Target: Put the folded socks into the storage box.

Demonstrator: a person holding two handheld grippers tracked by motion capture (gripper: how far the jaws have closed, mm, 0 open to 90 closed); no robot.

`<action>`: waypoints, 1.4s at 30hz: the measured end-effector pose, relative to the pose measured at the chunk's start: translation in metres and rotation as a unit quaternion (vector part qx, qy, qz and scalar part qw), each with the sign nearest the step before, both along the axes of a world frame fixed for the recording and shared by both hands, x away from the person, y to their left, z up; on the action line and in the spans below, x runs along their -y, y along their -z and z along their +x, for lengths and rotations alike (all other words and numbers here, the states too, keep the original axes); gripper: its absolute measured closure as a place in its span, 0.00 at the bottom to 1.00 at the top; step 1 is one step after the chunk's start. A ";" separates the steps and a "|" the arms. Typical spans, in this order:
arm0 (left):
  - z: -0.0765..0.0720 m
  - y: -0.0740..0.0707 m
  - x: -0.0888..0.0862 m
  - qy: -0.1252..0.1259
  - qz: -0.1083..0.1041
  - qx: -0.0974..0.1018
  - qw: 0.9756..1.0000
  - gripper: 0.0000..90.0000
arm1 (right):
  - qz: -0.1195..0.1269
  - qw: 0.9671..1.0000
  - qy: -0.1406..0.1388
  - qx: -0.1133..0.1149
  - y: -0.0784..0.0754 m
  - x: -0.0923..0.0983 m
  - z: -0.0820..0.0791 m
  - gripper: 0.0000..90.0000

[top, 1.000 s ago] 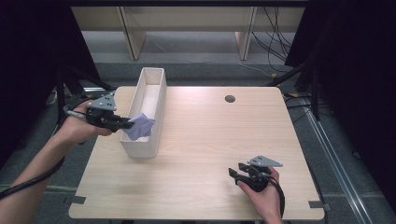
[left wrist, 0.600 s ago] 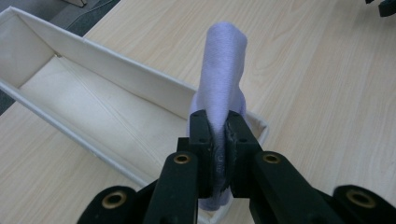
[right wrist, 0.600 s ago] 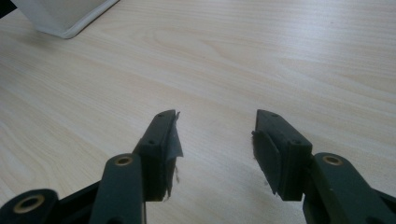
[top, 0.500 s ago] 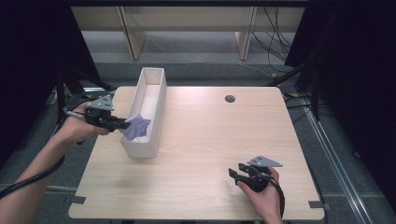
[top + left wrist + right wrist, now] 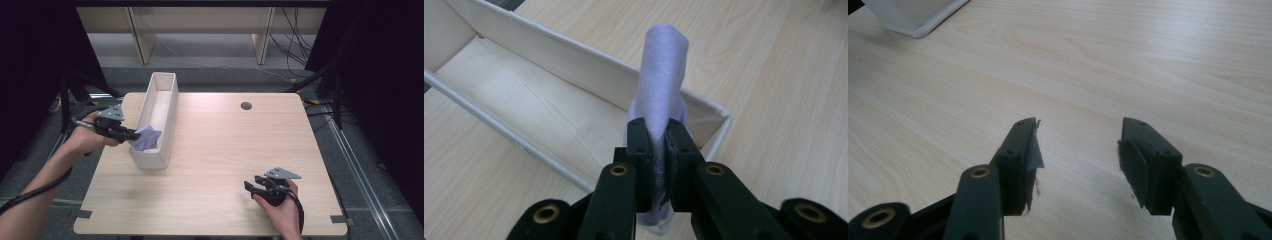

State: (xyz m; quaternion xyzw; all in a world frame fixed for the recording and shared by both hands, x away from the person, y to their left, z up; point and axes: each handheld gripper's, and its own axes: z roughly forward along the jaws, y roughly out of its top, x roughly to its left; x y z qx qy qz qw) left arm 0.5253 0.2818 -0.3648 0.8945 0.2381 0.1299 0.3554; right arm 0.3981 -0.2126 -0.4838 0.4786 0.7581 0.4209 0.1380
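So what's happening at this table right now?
A person works with a gripper in each hand. The left gripper is shut on a folded purple cloth, holding it over the near end of the long white box. The right gripper rests open above the wooden table, holding nothing.

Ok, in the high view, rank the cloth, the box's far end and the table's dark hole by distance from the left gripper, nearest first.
1. Cloth: clamped in the left gripper, at the box's near end.
2. Box's far end: up the table's left side.
3. Hole: far right of the box, near the table's back edge.
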 end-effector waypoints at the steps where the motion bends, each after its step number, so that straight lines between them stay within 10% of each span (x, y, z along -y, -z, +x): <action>1: 0.002 0.001 -0.001 0.006 0.011 -0.003 1.000 0.92 | -0.001 1.000 0.000 -0.001 0.000 0.000 0.000 0.55; 42: 0.010 0.023 -0.001 0.025 0.042 -0.035 0.998 0.92 | -0.003 1.000 0.003 -0.009 0.004 -0.002 0.001 0.55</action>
